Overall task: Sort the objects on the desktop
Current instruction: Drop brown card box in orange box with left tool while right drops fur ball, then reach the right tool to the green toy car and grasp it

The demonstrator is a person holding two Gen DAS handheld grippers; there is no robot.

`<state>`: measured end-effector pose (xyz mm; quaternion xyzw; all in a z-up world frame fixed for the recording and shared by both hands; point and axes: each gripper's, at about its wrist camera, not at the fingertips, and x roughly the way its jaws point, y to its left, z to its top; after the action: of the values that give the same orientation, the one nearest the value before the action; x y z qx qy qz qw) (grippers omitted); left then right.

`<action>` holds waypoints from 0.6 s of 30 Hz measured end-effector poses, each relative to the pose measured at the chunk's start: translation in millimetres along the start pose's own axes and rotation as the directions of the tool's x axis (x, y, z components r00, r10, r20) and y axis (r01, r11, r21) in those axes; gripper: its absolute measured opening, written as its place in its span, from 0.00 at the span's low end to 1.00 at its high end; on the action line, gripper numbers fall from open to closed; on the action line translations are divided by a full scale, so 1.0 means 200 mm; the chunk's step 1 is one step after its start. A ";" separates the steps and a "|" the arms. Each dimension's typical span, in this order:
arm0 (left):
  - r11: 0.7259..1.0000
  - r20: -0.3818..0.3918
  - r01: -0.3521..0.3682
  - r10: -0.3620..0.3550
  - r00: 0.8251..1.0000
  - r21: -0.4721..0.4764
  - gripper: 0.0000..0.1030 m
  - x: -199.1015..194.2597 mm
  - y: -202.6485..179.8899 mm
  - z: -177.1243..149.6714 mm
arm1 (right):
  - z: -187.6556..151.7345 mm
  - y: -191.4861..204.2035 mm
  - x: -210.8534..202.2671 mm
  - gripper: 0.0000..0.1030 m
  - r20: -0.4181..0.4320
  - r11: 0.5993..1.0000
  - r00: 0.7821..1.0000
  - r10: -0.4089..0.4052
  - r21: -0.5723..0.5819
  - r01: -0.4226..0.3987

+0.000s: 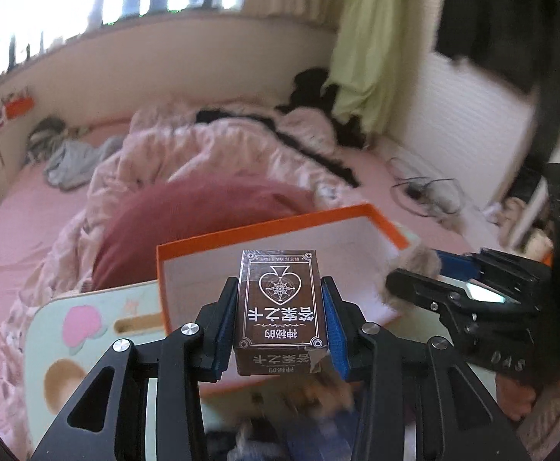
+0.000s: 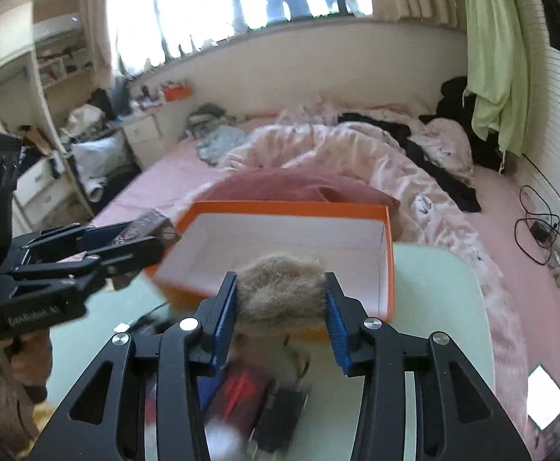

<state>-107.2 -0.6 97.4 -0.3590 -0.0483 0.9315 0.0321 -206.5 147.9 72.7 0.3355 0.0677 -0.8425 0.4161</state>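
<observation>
My left gripper [image 1: 280, 299] is shut on a brown card box [image 1: 279, 305] with a spade emblem, held in the air in front of the orange box [image 1: 264, 232]. The right gripper [image 2: 281, 292] is shut on a tan furry toy [image 2: 280, 288], raised near the front rim of the same white-lined orange box [image 2: 291, 206]. In the left wrist view the right gripper [image 1: 410, 269] with the furry toy [image 1: 414, 265] shows at the right. In the right wrist view the left gripper [image 2: 157, 230] and the card box [image 2: 145, 226] appear at the left.
The orange box rests on a pale green lap table [image 2: 433, 299] on a pink bed [image 2: 510, 199]. Blurred items, red and dark, lie on the table below the fingers [image 2: 241, 392]. A maroon cushion [image 1: 188, 211] and rumpled duvet [image 1: 211, 146] lie beyond. Cables [image 2: 545, 226] trail at the right.
</observation>
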 end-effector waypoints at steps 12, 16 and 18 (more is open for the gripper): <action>0.999 0.070 -0.005 0.008 0.998 -0.044 0.89 -0.17 0.06 -0.09 | 0.05 -0.13 0.01 0.76 0.076 0.989 0.994 -0.080 0.134 0.069; 1.000 0.064 -0.009 0.008 0.998 0.006 0.94 -0.34 0.02 -0.27 | -0.10 -0.03 -0.17 0.77 0.076 0.996 0.995 -0.068 0.057 0.064; 0.999 0.039 -0.008 0.007 0.999 0.034 0.96 -0.39 -0.01 -0.39 | -0.22 0.03 -0.24 0.80 0.065 0.996 0.994 -0.089 0.008 0.089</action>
<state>3.1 -1.4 91.6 -0.3402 -0.0315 0.9392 0.0340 -159.4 192.9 69.9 0.3054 0.0671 -0.8709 0.3792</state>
